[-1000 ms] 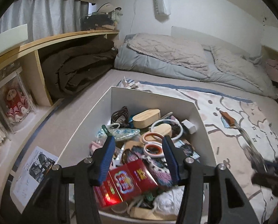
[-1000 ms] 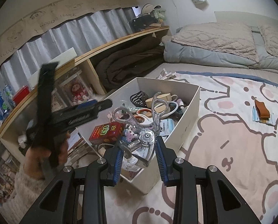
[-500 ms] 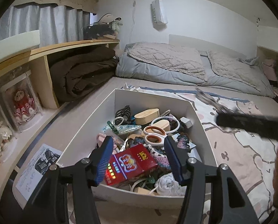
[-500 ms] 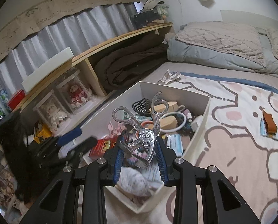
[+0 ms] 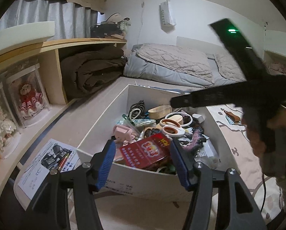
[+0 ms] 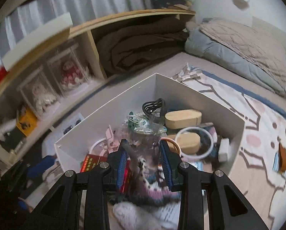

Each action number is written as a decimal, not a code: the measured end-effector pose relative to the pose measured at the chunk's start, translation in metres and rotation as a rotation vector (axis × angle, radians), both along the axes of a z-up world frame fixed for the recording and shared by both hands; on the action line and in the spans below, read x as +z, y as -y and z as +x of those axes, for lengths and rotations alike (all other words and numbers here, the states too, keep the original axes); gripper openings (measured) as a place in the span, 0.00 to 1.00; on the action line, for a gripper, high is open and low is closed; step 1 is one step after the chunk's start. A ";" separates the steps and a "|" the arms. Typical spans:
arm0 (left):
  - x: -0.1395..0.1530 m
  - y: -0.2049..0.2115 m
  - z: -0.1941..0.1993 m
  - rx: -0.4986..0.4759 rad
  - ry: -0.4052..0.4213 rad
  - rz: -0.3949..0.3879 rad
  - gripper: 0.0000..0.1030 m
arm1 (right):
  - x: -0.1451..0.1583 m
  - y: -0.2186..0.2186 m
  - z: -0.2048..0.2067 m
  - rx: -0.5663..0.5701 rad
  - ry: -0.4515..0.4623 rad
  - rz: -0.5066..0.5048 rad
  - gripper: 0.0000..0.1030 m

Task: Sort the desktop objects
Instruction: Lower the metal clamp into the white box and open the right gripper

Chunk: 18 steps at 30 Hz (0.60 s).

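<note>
- Hovering over the near edge of the white box (image 5: 108, 118), the left gripper (image 5: 143, 145) has its jaws spread wide with nothing between the pads.
- The red packet (image 5: 146, 151) lies on top of the clutter at the box's near edge, just beyond and below those jaws. Its long axis runs roughly across the opening, from one pad towards the other.
- The right gripper (image 6: 143, 145) is above the middle of the box, pointing down towards the far corner, with its jaws set narrow.
- Something shiny and blurred sits between the right pads. I cannot tell what it is, nor whether it is gripped or only seen through the gap.
- Under the right jaws lie a purple knitted piece (image 6: 154, 189) and, nearer the far right edge, an oval wooden case (image 6: 183, 118).
- Judgement: the left hand is the nearer one to the packet. Because the packet lies crosswise, a straight descent would probably span its length, so a turn of the wrist looks needed to close on its shorter side.
</note>
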State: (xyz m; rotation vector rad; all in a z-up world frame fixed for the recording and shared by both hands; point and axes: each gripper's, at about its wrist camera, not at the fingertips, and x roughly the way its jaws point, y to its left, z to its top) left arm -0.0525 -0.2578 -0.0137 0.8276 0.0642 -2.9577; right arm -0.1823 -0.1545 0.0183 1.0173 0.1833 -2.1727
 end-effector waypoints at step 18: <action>-0.020 0.035 0.014 0.017 0.010 0.042 0.57 | -0.007 0.025 -0.003 0.055 0.038 0.141 0.33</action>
